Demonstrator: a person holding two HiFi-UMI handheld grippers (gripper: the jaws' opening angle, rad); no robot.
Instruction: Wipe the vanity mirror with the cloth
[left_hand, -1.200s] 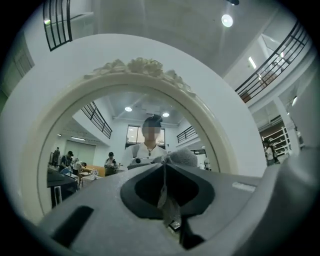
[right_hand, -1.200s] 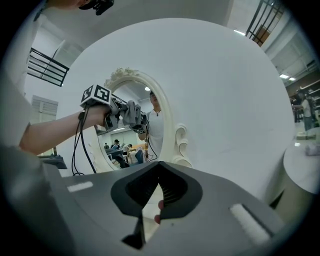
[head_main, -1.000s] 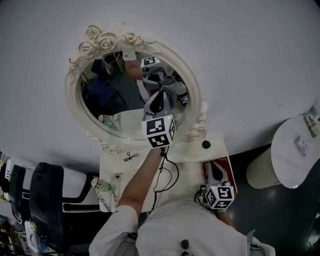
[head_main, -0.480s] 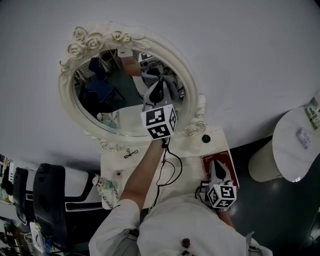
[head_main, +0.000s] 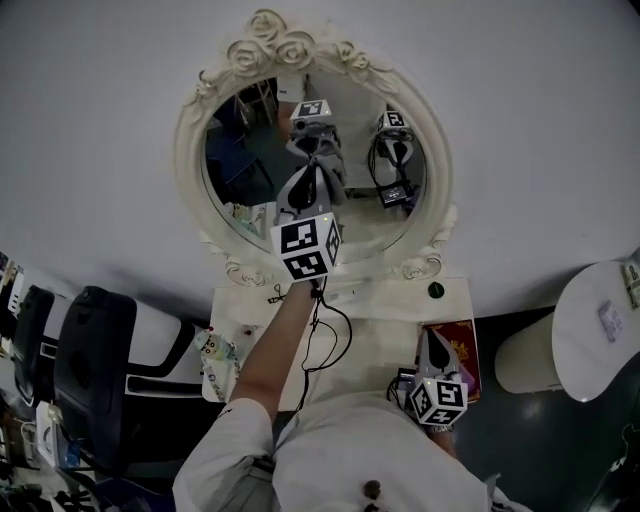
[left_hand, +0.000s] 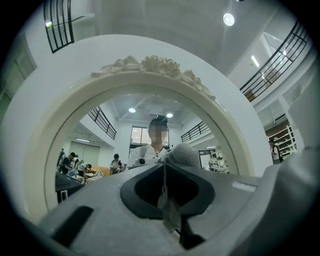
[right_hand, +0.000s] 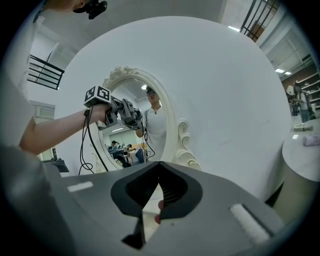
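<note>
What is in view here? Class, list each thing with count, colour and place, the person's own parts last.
mirror: one, cream oval frame with roses on top, on the wall.
cloth: one, grey, at the glass, in the left gripper.
table: one, white, under the mirror.
red item: one, flat, table's right end.
knob: one, dark, table's back right.
cable: one, black, looping over the table.
chair: one, black, left of the table.
round table: one, white, far right.
left gripper: one, grey, shut on the cloth.
right gripper: one, grey, shut, empty, above the red item.
arm: one, bare, white sleeve, raised to the mirror.
</note>
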